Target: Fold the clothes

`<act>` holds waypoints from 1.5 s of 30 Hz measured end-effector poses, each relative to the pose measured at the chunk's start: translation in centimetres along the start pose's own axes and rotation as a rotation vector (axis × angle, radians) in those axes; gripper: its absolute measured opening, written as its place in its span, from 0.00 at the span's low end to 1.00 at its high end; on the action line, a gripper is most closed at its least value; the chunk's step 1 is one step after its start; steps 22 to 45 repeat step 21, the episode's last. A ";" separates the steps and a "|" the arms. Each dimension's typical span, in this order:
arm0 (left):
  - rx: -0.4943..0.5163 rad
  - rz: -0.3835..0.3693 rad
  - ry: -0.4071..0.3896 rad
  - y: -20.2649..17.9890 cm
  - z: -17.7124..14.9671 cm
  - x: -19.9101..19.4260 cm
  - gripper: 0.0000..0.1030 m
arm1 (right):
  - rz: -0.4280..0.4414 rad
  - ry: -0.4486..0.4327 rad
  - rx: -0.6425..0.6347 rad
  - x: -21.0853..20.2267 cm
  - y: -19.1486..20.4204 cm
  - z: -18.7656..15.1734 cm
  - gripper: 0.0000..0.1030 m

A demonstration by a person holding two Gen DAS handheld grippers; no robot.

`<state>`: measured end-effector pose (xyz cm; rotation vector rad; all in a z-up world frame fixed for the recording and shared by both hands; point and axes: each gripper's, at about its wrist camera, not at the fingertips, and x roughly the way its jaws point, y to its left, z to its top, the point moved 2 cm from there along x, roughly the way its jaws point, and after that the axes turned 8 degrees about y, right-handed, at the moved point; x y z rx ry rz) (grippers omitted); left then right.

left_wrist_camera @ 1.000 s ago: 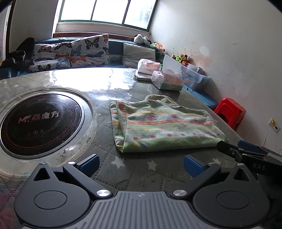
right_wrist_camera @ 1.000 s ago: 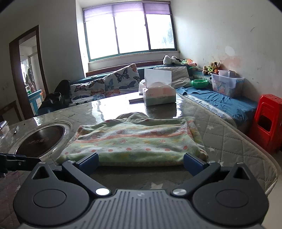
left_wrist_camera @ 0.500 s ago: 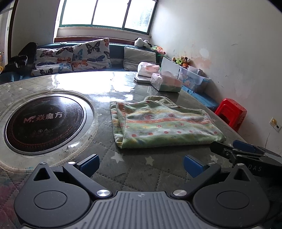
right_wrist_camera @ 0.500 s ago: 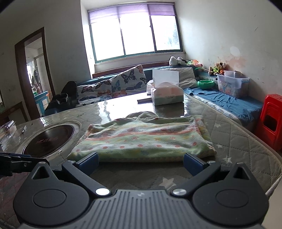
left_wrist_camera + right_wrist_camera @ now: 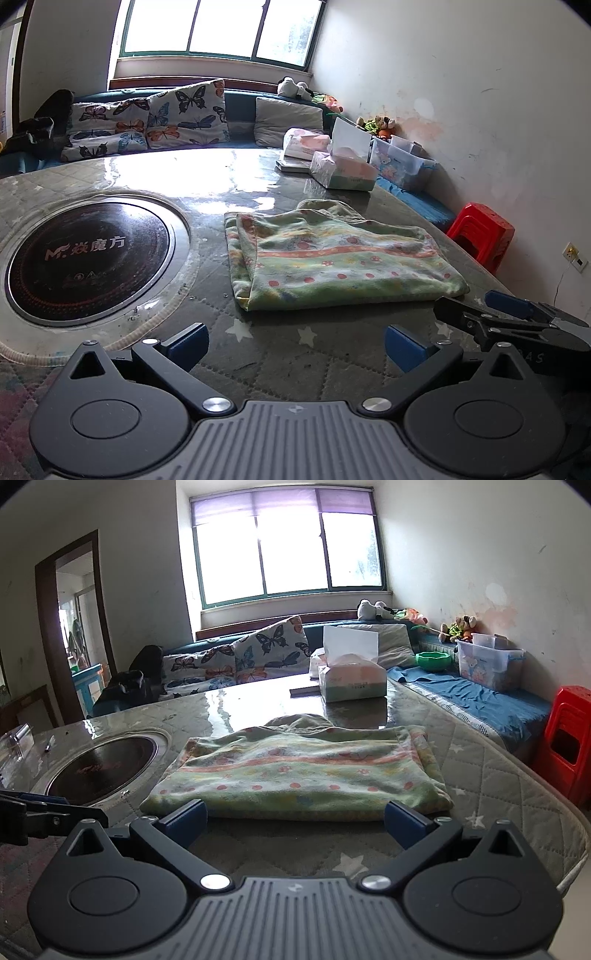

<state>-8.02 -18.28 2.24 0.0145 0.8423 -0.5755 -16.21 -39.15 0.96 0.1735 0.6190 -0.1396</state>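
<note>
Red stool [image 5: 570, 742] cut off at frame edge

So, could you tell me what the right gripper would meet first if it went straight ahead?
Most likely the near edge of the folded garment: it lies just beyond the open right gripper, though depth is uncertain.

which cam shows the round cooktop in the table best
The left wrist view: the round cooktop appears whole, from above, with its printed logo readable. The right wrist view shows it at a low slant, logo blurred.

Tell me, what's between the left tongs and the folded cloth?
Nothing: the left wrist view shows only bare quilted table cover between the left tongs and the cloth.
</note>
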 end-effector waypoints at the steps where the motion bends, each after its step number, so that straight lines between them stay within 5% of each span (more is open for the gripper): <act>1: 0.002 -0.002 0.001 0.0 0.0 0.0 1.00 | -0.003 0.004 -0.005 0.0 0.1 0.0 1.00; 45: -0.014 -0.030 0.049 0.6 0.9 2.1 1.00 | -0.022 0.064 -0.019 1.9 0.4 0.3 1.00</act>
